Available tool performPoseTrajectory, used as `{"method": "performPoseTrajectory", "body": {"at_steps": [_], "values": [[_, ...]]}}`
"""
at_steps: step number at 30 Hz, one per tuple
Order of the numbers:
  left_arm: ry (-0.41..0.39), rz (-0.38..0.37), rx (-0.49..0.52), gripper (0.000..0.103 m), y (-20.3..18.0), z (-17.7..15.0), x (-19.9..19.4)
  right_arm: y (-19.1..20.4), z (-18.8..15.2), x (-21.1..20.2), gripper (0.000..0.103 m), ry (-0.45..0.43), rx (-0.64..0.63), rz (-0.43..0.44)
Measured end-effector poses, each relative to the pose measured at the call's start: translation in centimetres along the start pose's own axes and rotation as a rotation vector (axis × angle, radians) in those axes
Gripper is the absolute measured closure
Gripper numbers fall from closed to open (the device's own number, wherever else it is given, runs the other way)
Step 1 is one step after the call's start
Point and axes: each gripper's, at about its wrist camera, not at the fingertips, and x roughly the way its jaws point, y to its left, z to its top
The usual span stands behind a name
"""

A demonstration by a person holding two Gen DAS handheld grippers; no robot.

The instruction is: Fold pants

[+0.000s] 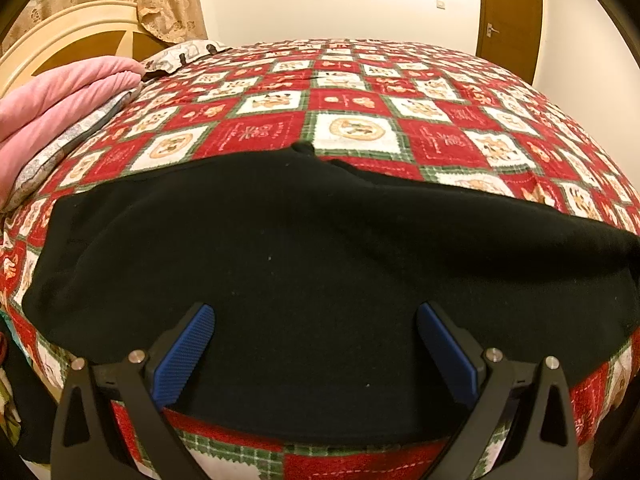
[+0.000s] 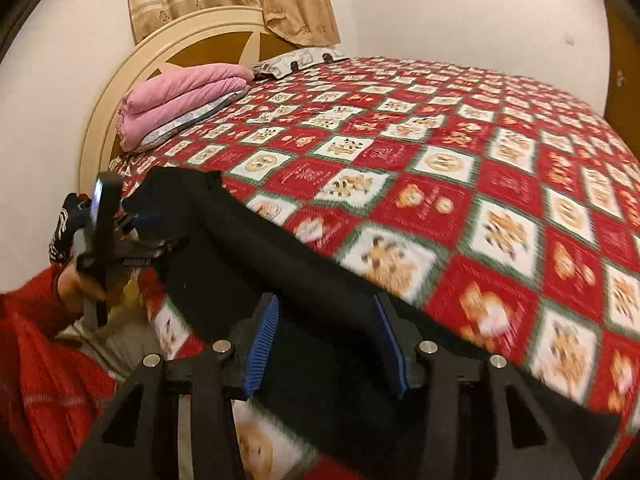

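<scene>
The black pants (image 1: 304,264) lie folded in a wide band across the near edge of the bed (image 1: 360,96). My left gripper (image 1: 316,320) is open, its blue pads (image 1: 186,354) wide apart just above the near part of the pants. In the right wrist view the pants (image 2: 256,264) run as a long black strip from upper left to lower right. My right gripper (image 2: 324,308) is open over that strip, pads on either side of it. The left gripper (image 2: 120,224) shows at the strip's far left end.
The bed has a red, white and green patchwork cover (image 2: 460,184). A folded pink blanket (image 2: 180,96) and a pillow (image 2: 296,58) lie by the cream headboard (image 2: 132,76). A brown door (image 1: 508,16) stands beyond the bed. My red sleeve (image 2: 44,360) is at the lower left.
</scene>
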Motion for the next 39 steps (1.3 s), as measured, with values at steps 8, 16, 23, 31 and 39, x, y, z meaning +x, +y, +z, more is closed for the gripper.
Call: {"method": "performPoseTrajectory", "body": {"at_steps": [8,16,23,31,39], "values": [[-0.003,-0.018,0.005,0.0,0.2,-0.1,0.0,0.0,-0.1,5.8,0.072,0.167,-0.042,-0.013],[-0.006,-0.017,0.011,0.0,0.2,-0.1,0.0,1.9,-1.0,5.5,0.072,0.206,-0.126,-0.004],[-0.003,-0.017,0.01,0.0,0.2,0.0,0.0,3.7,1.0,8.1,0.072,0.211,-0.193,0.058],[-0.004,-0.016,0.011,0.0,0.2,0.0,0.0,5.7,0.9,8.3,0.07,0.211,-0.292,0.031],[-0.003,-0.015,0.009,0.0,0.2,0.0,0.0,7.6,1.0,9.3,0.07,0.213,-0.338,0.082]]}}
